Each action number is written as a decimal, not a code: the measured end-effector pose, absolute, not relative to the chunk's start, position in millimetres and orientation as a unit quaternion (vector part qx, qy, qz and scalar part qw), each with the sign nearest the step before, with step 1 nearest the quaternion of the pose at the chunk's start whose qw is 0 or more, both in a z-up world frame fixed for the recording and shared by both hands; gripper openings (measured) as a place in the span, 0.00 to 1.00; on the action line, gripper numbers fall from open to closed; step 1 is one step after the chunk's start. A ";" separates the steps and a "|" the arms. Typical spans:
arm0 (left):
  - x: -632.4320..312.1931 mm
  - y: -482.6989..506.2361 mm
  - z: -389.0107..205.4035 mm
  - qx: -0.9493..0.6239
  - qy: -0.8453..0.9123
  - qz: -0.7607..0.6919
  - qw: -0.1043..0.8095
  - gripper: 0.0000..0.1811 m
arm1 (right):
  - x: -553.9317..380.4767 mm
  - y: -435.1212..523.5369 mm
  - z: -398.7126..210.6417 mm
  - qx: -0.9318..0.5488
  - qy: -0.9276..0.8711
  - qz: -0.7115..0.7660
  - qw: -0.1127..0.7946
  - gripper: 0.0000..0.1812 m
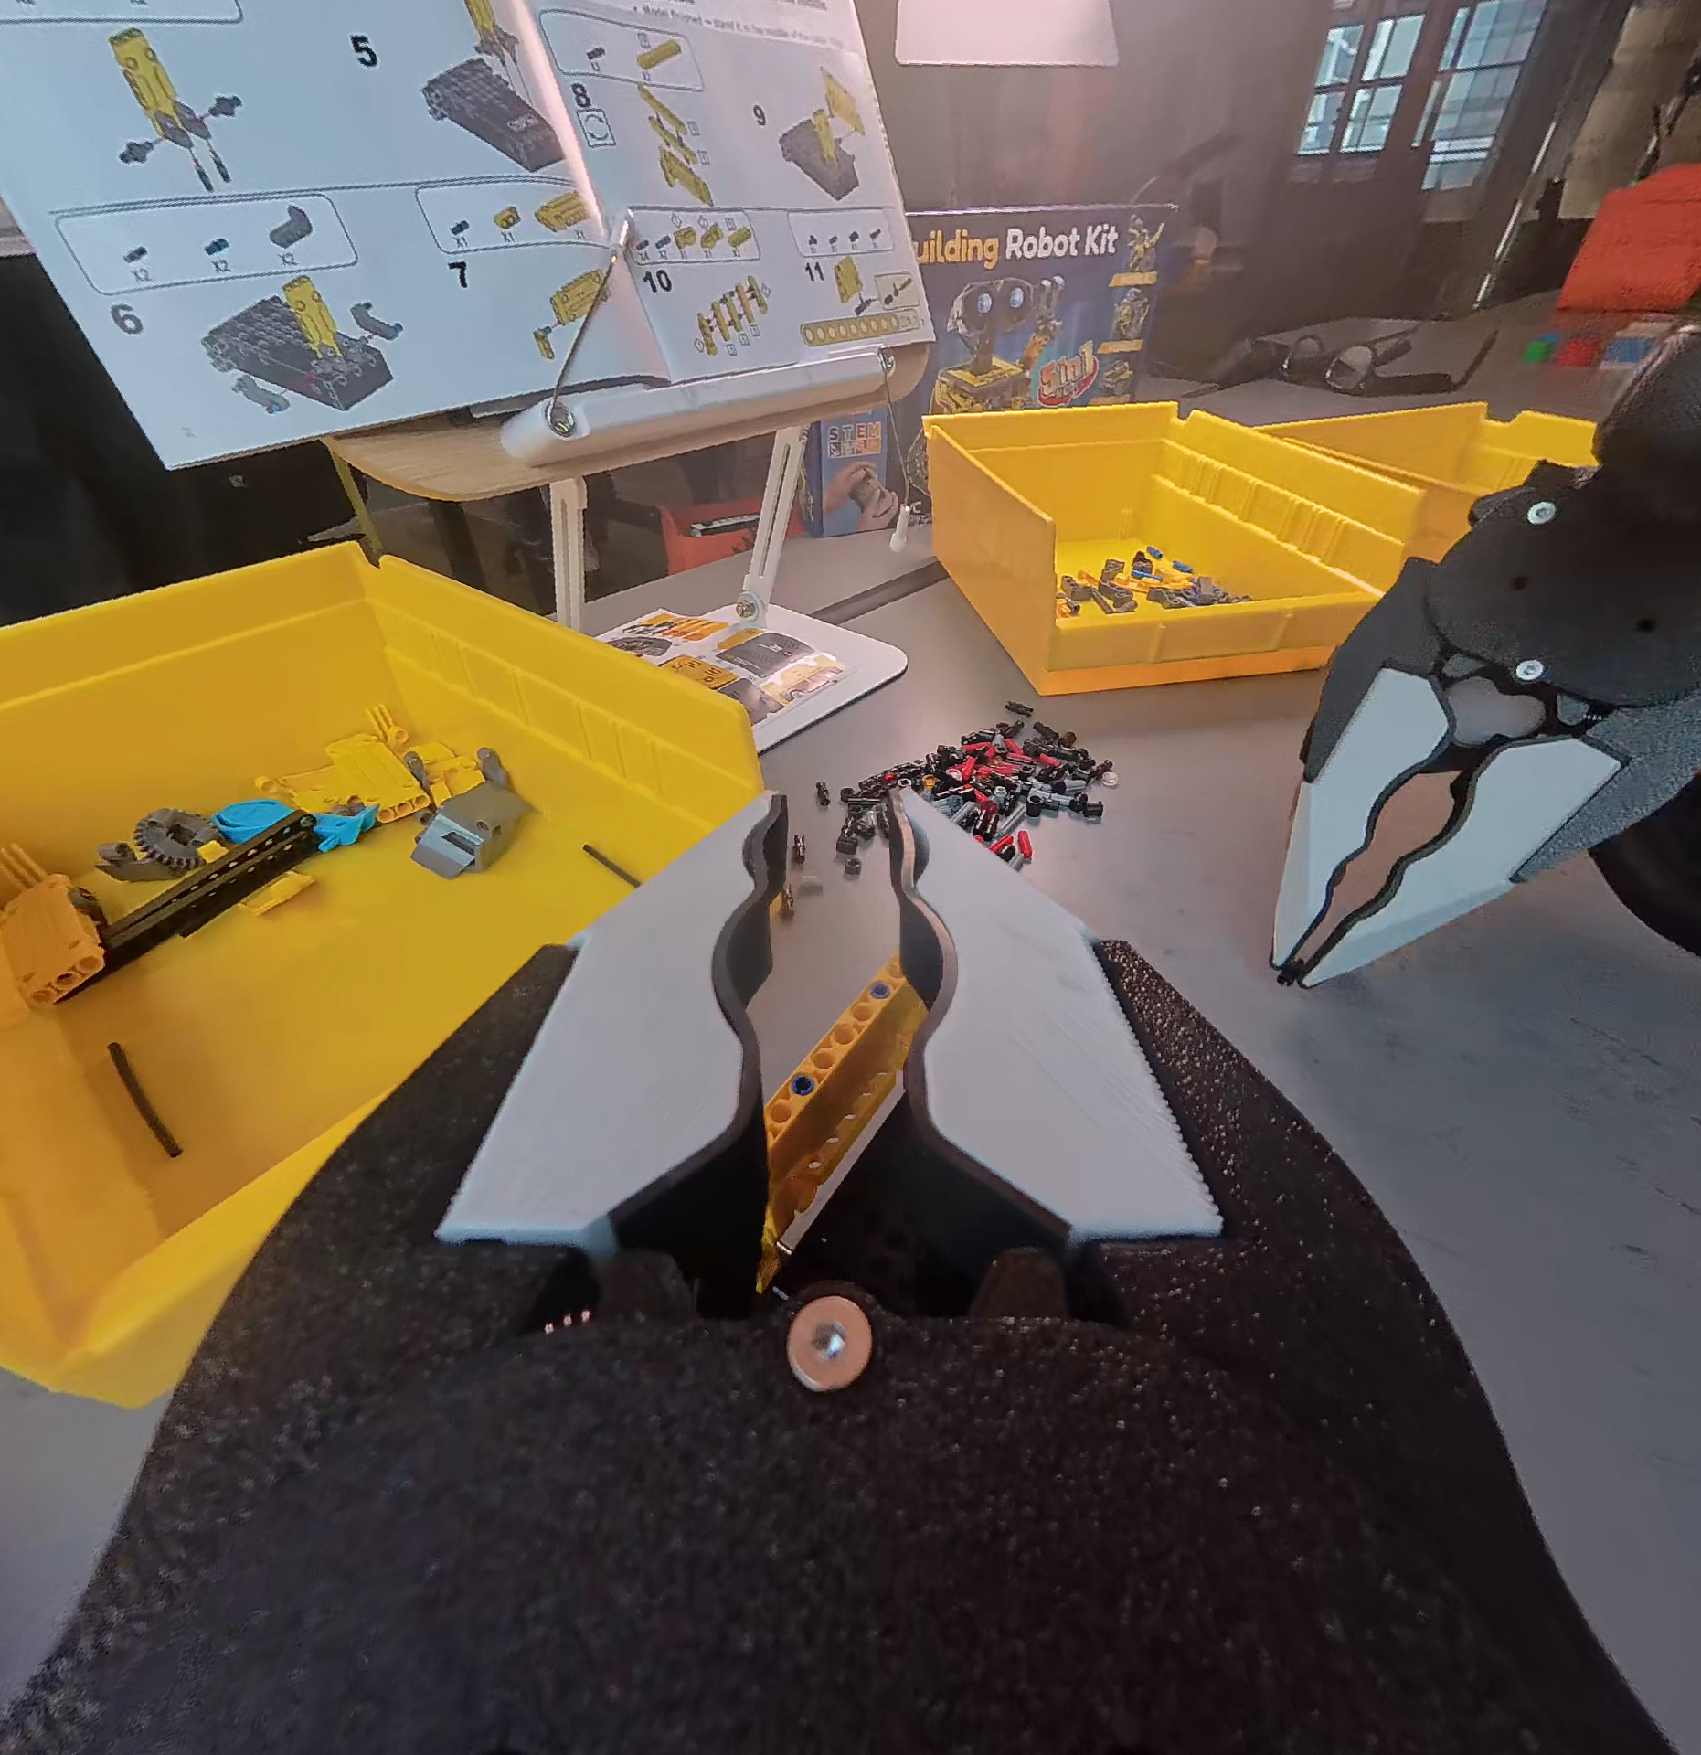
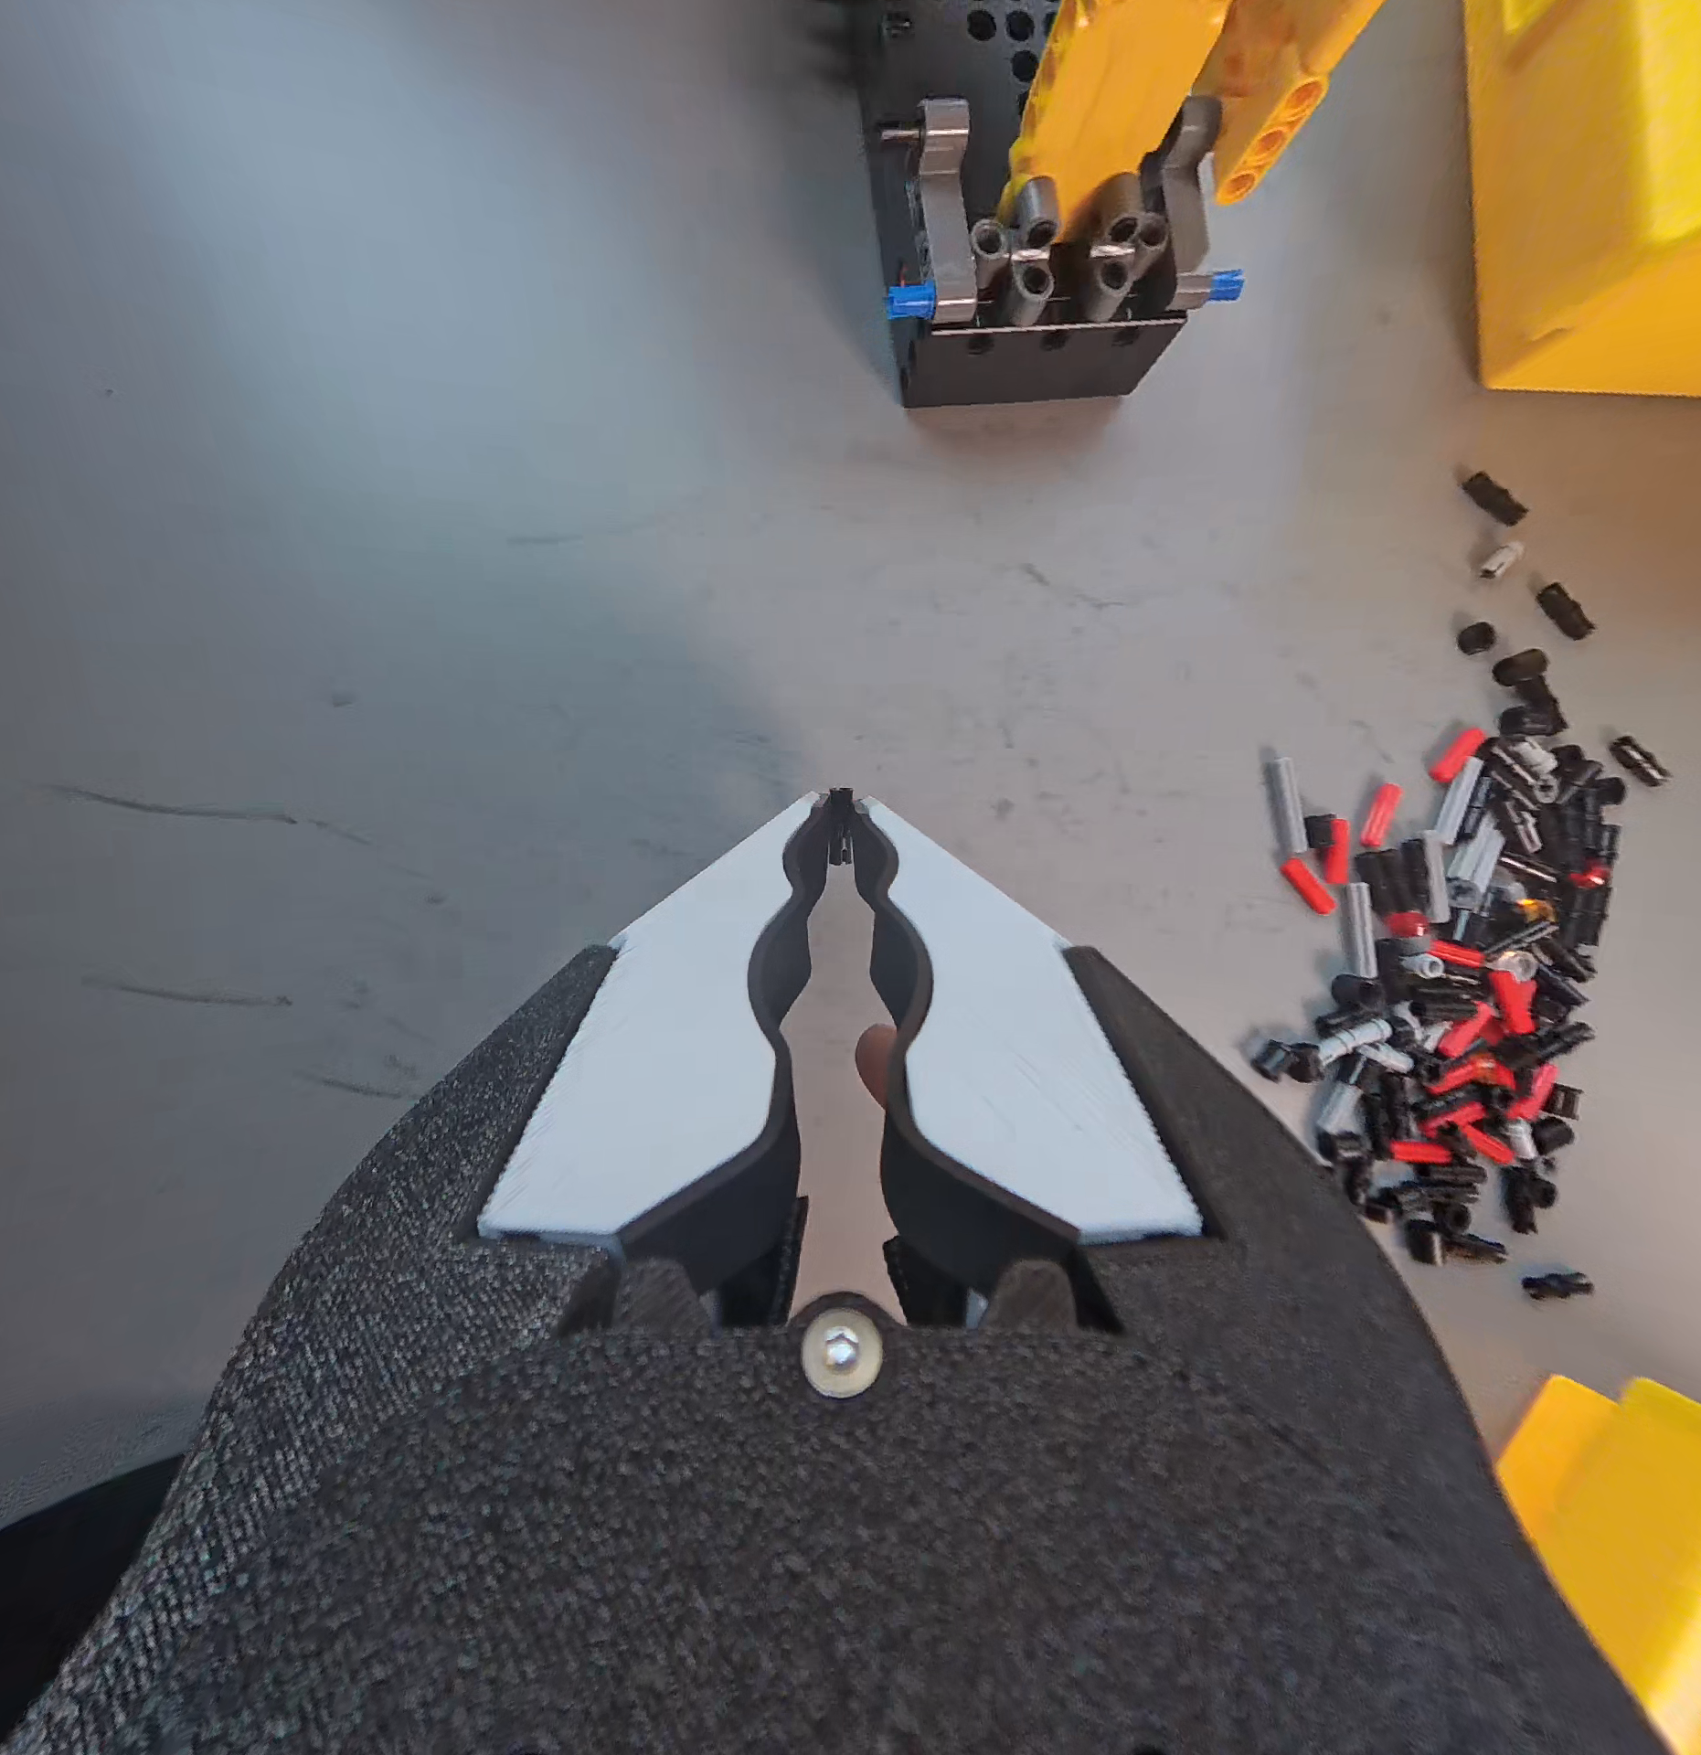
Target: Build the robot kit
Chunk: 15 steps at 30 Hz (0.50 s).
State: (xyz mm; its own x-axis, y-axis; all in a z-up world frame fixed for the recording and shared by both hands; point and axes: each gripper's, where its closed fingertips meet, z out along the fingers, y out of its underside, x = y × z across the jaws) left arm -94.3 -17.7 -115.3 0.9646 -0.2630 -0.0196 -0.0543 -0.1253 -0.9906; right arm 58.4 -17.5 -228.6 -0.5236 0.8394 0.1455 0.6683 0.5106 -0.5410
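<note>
My left gripper point(image 1: 839, 817) is shut on a yellow beam with holes point(image 1: 841, 1073). The beam sits deep between the jaws while the tips stay apart, above the grey table. My right gripper point(image 2: 839, 805) is shut on a small black pin point(image 2: 839, 828) held at its very tips over bare table. It also shows at the right of the left wrist view point(image 1: 1294, 973). A pile of black, red and grey pins point(image 1: 989, 788) lies just beyond my left gripper and shows to the right of my right gripper point(image 2: 1454, 997). A black base with grey and yellow parts point(image 2: 1036, 285) stands ahead of my right gripper.
A yellow bin point(image 1: 561, 665) with yellow, grey and blue parts sits at the left. Another yellow bin point(image 1: 998, 532) with small parts is at the back right. Instruction sheets on a white stand point(image 1: 352, 190) and a kit box point(image 1: 1046, 304) stand behind. Yellow bin edges point(image 2: 1606, 190) border the right wrist view. The tips of one gripper are about 20 cm away from the tips of the other.
</note>
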 end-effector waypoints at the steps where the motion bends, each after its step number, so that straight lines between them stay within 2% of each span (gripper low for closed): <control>1: -93.1 -18.0 -115.5 -0.747 0.107 -0.081 0.651 0.11 | 58.9 -19.2 -231.7 -0.448 -0.846 0.212 0.198 0.02; 9: -91.4 -18.7 -120.7 -0.755 0.095 -0.104 0.640 0.11 | 59.0 -20.3 -239.4 -0.457 -0.843 0.205 0.197 0.06; 15: -93.8 -23.9 -130.8 -0.780 0.112 -0.124 0.602 0.15 | 61.7 -15.3 -220.5 -0.482 -0.807 0.255 0.228 0.18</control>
State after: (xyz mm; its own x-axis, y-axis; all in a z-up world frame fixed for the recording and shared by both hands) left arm -93.8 -23.9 -130.8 0.9441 -0.3242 0.0596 -0.0244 -0.2490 -0.9682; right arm 61.7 -15.3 -220.5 -0.4324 0.8934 0.1222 0.6613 0.4063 -0.6306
